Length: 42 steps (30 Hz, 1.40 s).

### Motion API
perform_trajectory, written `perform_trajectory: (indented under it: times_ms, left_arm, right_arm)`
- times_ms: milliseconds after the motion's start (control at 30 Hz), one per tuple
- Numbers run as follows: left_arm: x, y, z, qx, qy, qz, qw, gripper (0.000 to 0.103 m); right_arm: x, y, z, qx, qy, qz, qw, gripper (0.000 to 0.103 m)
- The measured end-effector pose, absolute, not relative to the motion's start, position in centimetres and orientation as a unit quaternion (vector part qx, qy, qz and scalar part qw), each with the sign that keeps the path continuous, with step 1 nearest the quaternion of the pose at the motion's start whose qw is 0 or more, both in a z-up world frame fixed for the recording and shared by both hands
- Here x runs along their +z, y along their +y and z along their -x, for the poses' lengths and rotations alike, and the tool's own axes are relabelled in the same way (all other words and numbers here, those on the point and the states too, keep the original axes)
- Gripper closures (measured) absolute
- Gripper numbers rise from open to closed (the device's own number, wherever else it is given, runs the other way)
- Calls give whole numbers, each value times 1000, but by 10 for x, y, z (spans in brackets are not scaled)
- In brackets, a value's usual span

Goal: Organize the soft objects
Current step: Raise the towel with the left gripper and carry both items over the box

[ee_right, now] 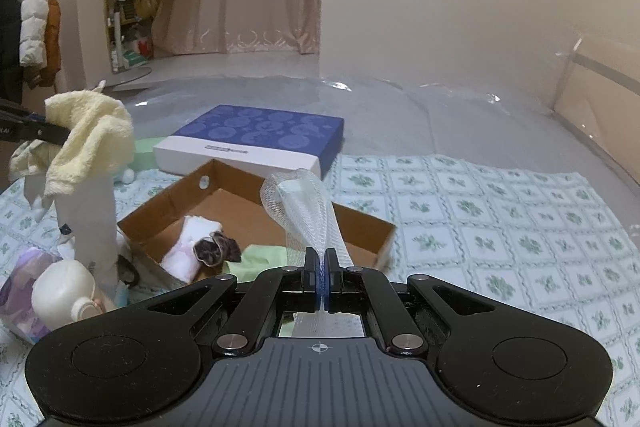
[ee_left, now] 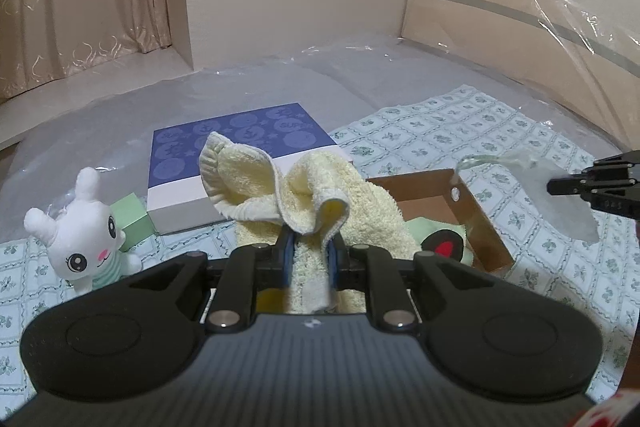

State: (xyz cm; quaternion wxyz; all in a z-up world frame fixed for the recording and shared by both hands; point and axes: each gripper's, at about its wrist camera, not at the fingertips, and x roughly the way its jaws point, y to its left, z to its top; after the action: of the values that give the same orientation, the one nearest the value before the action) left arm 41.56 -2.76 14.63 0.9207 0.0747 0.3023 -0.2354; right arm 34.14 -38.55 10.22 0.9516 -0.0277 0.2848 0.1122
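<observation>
Plastic sheeting still covers the far half of the bed, and a floral quilt is spread over the near half, where everything sits. Near the middle lies an open cardboard box already holding a few soft items, with a blue patterned gift box just behind it.

At the left, the left gripper is clenched on a bunched yellow towel, held up clear of the quilt, with loose folds spilling over and below its fingertips. On the right, the right gripper is pinched tight on a strip of white mesh fabric that arches up over the cardboard box's near wall.

The main risk, as I judge it, is the towel: only a small bunch is trapped, so its hanging weight could pull it free mid-carry, or the trailing end could drag across the white plush bunny or knock over the white bottle at the near left. The mesh is thin and slippery-looking; it could slide out, or snag on the box rim and tug the light box askew. A towel dropped still bunched might also bury what already lies inside.
</observation>
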Motion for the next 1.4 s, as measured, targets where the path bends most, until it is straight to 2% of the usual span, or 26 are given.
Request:
perform_trajectory:
  times_ms: [267, 633, 867, 933, 1000, 1033, 1067, 1100, 1333, 1400]
  left_arm:
    - [154, -9, -398, -244, 310, -41, 918, 88]
    - [96, 20, -358, -222, 366, -31, 903, 84]
    - [90, 23, -351, -224, 370, -44, 901, 84]
    - [85, 17, -352, -230, 372, -61, 897, 79]
    - [75, 7, -354, -232, 379, -86, 892, 57]
    - [69, 2, -354, -236, 381, -99, 888, 50]
    - [61, -4, -355, -238, 385, -115, 884, 36]
    - [54, -9, -356, -238, 389, -133, 880, 29]
    - [5, -42, -363, -252, 396, -242, 849, 29]
    - [-4, -46, -369, -253, 403, -246, 844, 36]
  right_arm:
    - [103, -375, -343, 124, 284, 26, 950, 102]
    - [101, -361, -328, 135, 292, 22, 947, 102]
    - [102, -348, -320, 143, 292, 28, 945, 102]
    - [102, -345, -318, 144, 290, 29, 946, 102]
    - [102, -345, -318, 145, 289, 28, 946, 102]
    - [101, -345, -318, 145, 289, 27, 946, 102]
    - [101, -345, -318, 144, 290, 27, 946, 101]
    - [100, -345, -318, 143, 291, 26, 946, 102]
    - [86, -358, -323, 131, 303, 18, 944, 101]
    - [81, -363, -325, 126, 307, 14, 943, 101]
